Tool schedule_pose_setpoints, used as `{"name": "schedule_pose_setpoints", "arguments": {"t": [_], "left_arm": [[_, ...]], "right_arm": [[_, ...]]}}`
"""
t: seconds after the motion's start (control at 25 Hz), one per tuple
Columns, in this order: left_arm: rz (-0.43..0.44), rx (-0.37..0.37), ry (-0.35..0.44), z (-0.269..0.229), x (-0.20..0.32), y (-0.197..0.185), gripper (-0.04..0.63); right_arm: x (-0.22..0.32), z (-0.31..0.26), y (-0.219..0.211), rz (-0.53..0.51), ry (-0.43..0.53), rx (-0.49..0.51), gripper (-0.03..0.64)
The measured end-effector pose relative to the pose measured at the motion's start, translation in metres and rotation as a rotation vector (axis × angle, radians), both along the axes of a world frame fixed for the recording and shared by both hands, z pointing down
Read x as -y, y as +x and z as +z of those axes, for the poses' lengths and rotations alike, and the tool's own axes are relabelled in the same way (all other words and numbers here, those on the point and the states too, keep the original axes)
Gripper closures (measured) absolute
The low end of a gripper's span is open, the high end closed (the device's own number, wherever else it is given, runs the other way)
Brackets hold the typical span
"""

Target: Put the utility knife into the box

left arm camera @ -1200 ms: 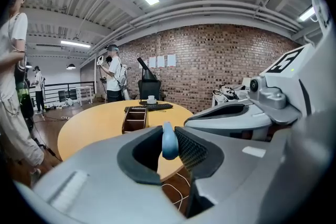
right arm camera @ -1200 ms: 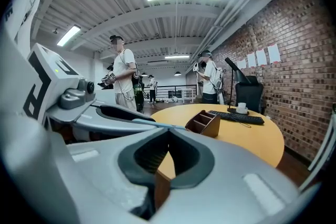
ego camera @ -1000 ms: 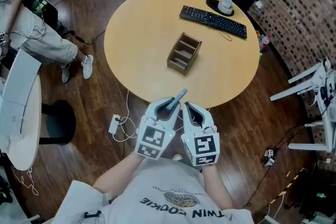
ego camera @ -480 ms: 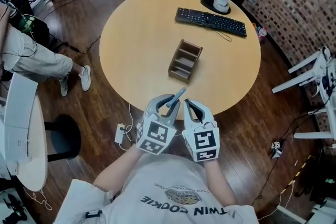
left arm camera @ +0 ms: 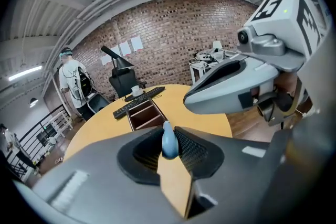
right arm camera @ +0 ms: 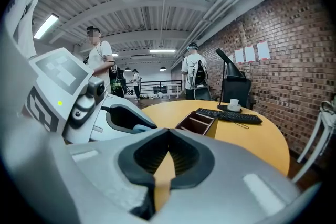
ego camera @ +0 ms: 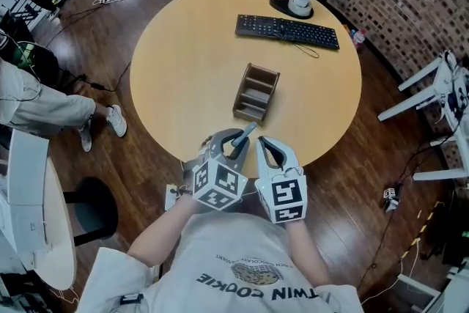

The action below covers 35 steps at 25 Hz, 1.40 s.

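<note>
Rolled: left tongs (ego camera: pixel 234 144), clamping utility knife (ego camera: pixel 248 133), body mostly hidden.

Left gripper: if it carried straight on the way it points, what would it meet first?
Probably the wooden box on the round table, with the utility knife it grips arriving first; depth is unclear.

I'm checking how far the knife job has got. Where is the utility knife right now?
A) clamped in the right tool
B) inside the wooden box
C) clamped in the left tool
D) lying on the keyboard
C: the blue-grey utility knife sits pinched between the jaws of the left tool at the table's near edge, apart from the box, whose compartments look empty.
</note>
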State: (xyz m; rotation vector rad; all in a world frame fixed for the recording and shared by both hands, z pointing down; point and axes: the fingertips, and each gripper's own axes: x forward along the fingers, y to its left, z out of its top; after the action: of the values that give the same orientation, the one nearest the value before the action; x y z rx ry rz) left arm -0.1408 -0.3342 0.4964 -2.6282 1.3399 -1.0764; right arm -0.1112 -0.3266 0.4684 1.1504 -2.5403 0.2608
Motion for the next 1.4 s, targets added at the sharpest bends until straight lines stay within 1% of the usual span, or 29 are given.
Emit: {"name": "schedule_pose_setpoints", "arguments": {"t": [0.16,0.36,0.72,0.8,0.88,0.96,1.12,1.4], "left_arm": [[0.082,0.076,-0.006,0.010,0.013,0.001,0.518],[0.204,0.216,0.012,0.025,0.028,0.004,0.518],[0.379,0.428,0.045,0.044,0.054,0.007,0.518],[0.409,0.474,0.037,0.049,0.061,0.007,0.518],[0.438,0.499,0.023,0.053,0.066,0.009,0.518],[0.467,0.525,-0.001,0.058,0.069,0.011,0.518],[0.531,0.614,-0.050,0.069,0.071,0.012,0.518],[0.596,0.721,-0.054,0.085,0.078,0.024,0.518]], "right_arm": [[0.009,0.004,0.004,0.042,-0.005,0.000,0.620],[0.017,0.013,0.010,0.092,-0.022,0.000,0.620],[0.026,0.020,0.017,0.163,-0.033,-0.010,0.620],[0.026,0.022,0.019,0.174,-0.036,-0.017,0.620],[0.025,0.025,0.021,0.185,-0.042,-0.022,0.621],[0.025,0.025,0.023,0.196,-0.045,-0.027,0.621],[0.026,0.024,0.026,0.213,-0.047,-0.029,0.620],[0.030,0.030,0.033,0.230,-0.058,-0.029,0.620]]}}
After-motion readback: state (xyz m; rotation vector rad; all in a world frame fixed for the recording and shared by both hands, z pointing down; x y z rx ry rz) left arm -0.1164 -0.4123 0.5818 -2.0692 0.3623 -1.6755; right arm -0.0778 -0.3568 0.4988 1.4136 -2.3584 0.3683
